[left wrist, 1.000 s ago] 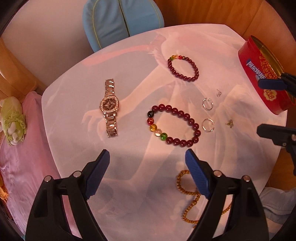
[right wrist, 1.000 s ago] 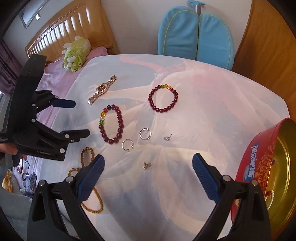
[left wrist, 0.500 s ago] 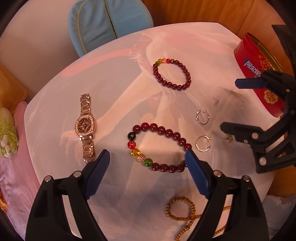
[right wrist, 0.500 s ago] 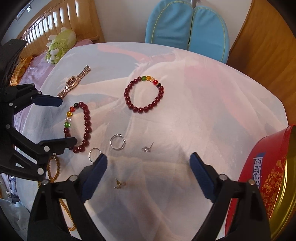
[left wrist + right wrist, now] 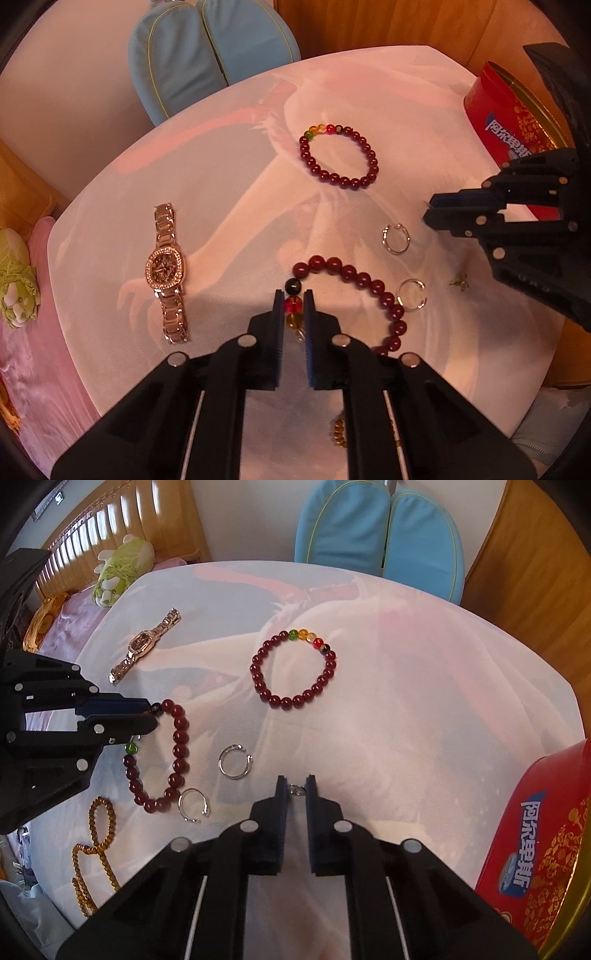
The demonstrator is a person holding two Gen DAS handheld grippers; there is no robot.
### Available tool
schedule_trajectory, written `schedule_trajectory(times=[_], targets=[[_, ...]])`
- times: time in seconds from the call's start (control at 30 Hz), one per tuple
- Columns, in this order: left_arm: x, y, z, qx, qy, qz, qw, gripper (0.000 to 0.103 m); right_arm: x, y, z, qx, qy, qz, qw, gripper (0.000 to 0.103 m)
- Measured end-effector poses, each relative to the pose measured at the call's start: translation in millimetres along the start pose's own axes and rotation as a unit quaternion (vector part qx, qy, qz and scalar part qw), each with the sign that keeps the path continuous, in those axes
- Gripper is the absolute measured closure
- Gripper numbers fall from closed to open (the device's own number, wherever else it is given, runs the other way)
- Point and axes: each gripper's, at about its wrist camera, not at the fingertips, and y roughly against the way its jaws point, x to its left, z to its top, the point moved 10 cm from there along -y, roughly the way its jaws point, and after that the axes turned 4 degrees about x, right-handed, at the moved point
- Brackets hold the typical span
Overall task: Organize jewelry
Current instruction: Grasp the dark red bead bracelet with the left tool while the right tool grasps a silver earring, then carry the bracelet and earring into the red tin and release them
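A dark red bead bracelet point(image 5: 364, 280) lies on the white cloth near me. My left gripper point(image 5: 294, 301) has its jaws closing on it, the pads pressing its red and amber beads. In the right wrist view the left gripper point(image 5: 153, 712) holds the same bracelet point(image 5: 181, 738) at its coloured end. My right gripper point(image 5: 295, 789) has its jaws closing on a small silver stud earring point(image 5: 295, 790), pinched at the fingertips. From the left wrist view the right gripper point(image 5: 428, 212) stands beside the red tin point(image 5: 513, 125).
A second red bracelet point(image 5: 275, 701), a rose-gold watch point(image 5: 165, 269), two silver rings point(image 5: 395, 240) point(image 5: 410, 293), a tiny gold earring point(image 5: 460, 282) and a gold bead strand point(image 5: 96, 834) lie on the cloth. The open red tin point(image 5: 546, 830) is at the right edge. A blue chair point(image 5: 380, 535) stands behind.
Both grippers went from wide open to shut. The left came down over the near bracelet and closed on its coloured beads. The right sank and closed on the stud earring.
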Motion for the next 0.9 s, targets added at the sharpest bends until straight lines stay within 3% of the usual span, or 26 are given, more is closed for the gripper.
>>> schedule_trajectory(times=[0.23,0.57,0.9], targets=[[-0.6,11.2,2.2,-0.010,0.008,0.001,0.9999,0.094,-4.1,15.6,0.1,-0.020,-0.003,0.001,1.000,0.092],[-17.4,54.7,21.0,-0.053,0.004,0.004,0.9986,0.094,-9.1,75.8,-4.7,-0.076,-0.018,0.017,0.997,0.092],[-66.6,94.5,58.0,-0.090,-0.033,0.023,0.9952,0.094,-48.5,140.5,-27.7,-0.136,-0.047,0.006,0.990,0.092]])
